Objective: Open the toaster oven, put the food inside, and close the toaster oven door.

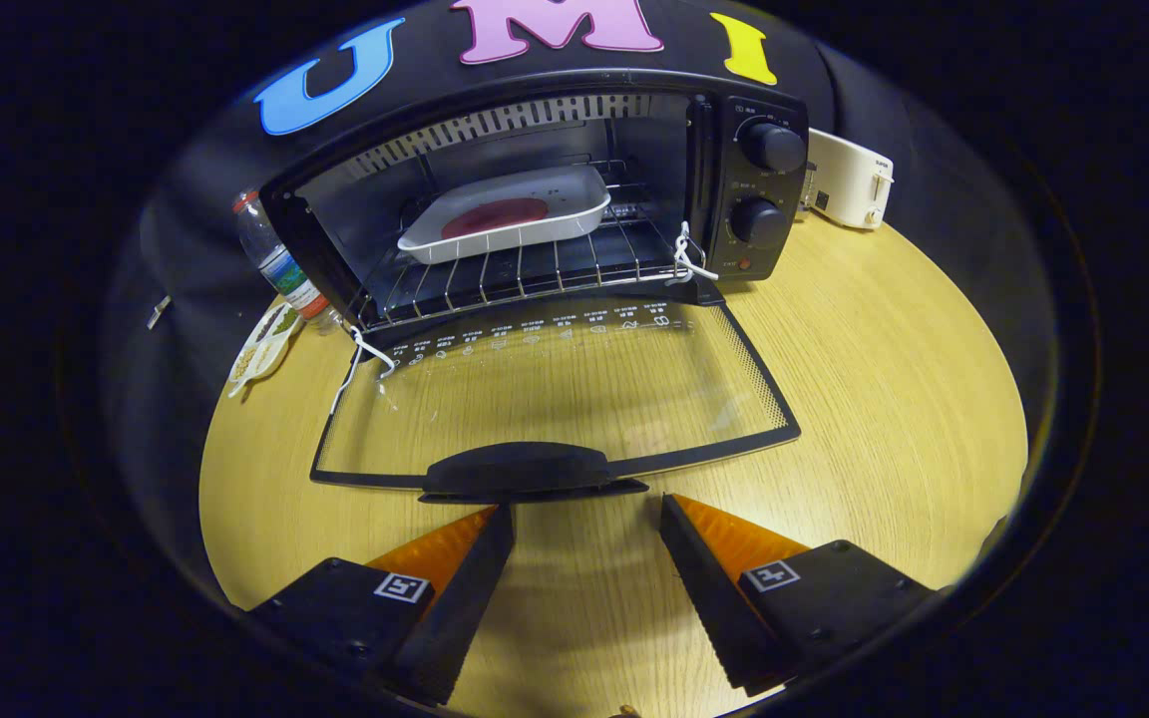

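Observation:
The black toaster oven (746, 179) stands at the back of the round wooden table (894, 379). Its glass door (555, 389) is folded down flat toward me, and the door's black handle (530, 471) lies just ahead of my fingertips. Inside, on the wire rack (525, 271), sits a white tray (574, 204) holding a flat dark red piece of food (493, 216). My gripper (584, 514) hovers above the table just short of the handle. It is open, with nothing between its fingers.
A white toaster (849, 179) stands to the right of the oven. A plastic water bottle (280, 264) and a small white dish (263, 349) sit to the oven's left. White strings hang at both door hinges. Bare tabletop lies to the right of the door.

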Demonstrator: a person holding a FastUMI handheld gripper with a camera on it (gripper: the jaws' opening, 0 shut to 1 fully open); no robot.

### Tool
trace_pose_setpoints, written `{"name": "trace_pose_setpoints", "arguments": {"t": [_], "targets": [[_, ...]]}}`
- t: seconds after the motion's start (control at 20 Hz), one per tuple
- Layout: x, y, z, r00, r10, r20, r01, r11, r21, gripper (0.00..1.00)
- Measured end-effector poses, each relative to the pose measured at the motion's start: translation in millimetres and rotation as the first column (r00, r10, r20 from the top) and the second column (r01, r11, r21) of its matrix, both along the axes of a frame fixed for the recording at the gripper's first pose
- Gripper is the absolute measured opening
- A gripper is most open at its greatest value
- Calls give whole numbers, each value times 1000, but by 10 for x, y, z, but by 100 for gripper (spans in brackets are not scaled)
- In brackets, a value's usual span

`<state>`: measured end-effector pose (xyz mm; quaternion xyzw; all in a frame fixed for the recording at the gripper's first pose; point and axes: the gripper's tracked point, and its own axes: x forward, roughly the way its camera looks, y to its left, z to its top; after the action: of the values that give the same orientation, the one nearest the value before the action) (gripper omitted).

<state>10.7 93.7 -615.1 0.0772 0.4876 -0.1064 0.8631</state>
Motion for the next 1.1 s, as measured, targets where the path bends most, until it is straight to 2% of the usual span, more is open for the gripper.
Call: {"name": "trace_pose_setpoints", "arguments": {"t": [0.15, 0.35, 0.6, 0.65, 0.7, 0.8, 0.9, 1.0, 1.1], "targets": [[12, 18, 53, 1000, 5, -3, -5, 1000, 24, 98], [39, 92, 330, 998, 9, 62, -14, 996, 83, 98], [430, 44, 993, 957, -77, 279, 31, 986, 164, 98], [396, -45, 913, 959, -64, 275, 28, 991, 133, 98], [394, -99, 905, 952, -28, 305, -8, 993, 117, 98], [426, -192, 998, 943, -36, 332, -3, 993, 115, 100], [611, -269, 1225, 911, -45, 411, -4, 993, 117, 98], [601, -242, 1363, 906, -49, 420, -23, 986, 163, 98], [587, -247, 1597, 878, -38, 477, -46, 985, 165, 98]]}}
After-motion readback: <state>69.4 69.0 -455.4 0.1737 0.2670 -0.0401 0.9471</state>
